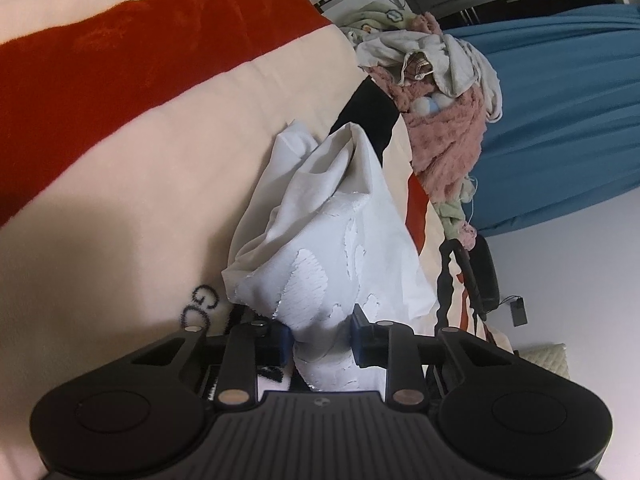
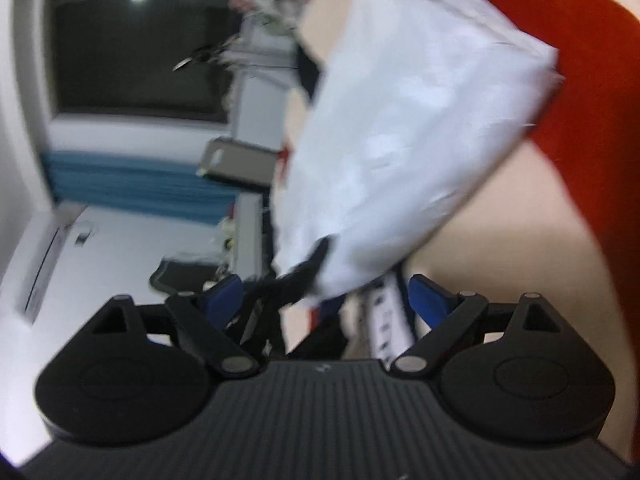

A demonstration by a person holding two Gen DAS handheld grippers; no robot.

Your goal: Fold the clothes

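Observation:
A white garment with embroidered patches hangs bunched over the cream and red blanket. My left gripper is shut on its lower edge, the cloth pinched between the blue pads. In the blurred right wrist view the same white garment hangs ahead and above my right gripper. That gripper stands open with its blue fingers wide apart; whether the cloth's lowest edge hangs between them is unclear. A dark object sits at the cloth's bottom corner.
A heap of other clothes, pink, beige and white, lies at the blanket's far edge. A blue curtain hangs behind it. A dark window and white furniture show beyond the bed edge.

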